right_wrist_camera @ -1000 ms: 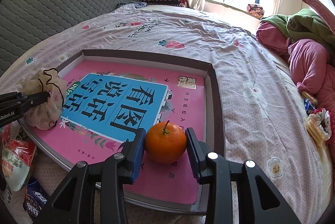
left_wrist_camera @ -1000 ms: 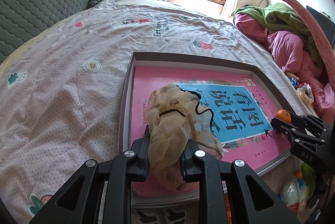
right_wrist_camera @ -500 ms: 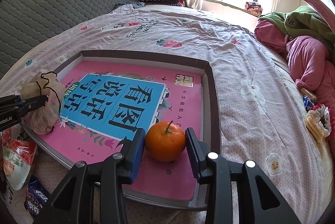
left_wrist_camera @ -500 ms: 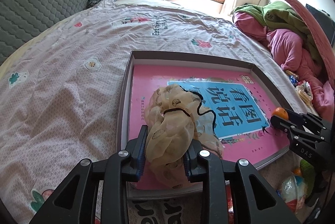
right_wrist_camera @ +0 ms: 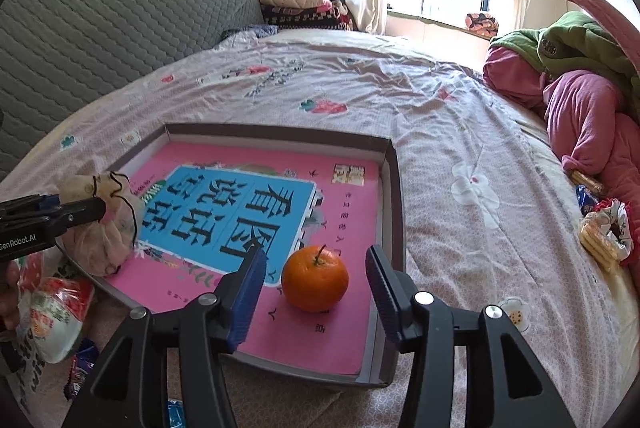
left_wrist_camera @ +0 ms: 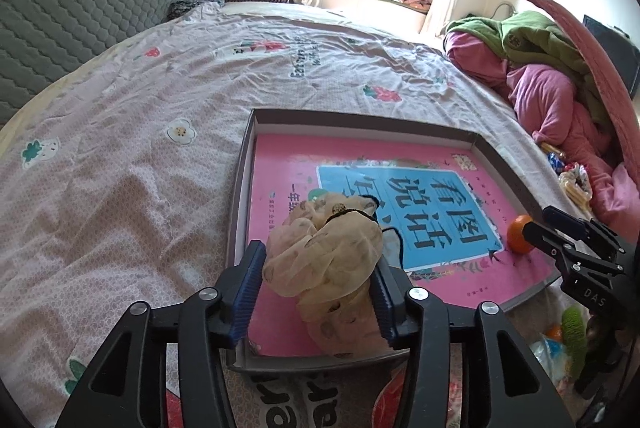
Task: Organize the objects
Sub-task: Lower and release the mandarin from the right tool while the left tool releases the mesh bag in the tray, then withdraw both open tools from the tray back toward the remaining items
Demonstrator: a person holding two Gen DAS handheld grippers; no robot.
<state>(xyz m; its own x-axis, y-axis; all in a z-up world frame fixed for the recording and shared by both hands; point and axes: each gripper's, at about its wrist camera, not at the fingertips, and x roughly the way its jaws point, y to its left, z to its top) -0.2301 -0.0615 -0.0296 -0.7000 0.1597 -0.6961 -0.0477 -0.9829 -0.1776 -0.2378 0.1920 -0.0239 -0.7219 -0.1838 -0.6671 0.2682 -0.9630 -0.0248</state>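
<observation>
A shallow grey box lined with a pink and blue book lies on the bed. A beige mesh pouch rests in its near left corner. My left gripper is open, its pads standing on either side of the pouch with a gap on the left. An orange sits on the book near the box's right side. My right gripper is open, its pads apart from the orange on both sides.
The bed has a pale floral cover. Snack packets lie below the box's near left corner. Biscuits and a scrunchie lie at the right. Pink and green bedding is piled at the far right. A grey headboard stands left.
Both grippers have opened. The left one let go of the pouch, which now rests in the box. The right one let go of the orange and drew back a little.
</observation>
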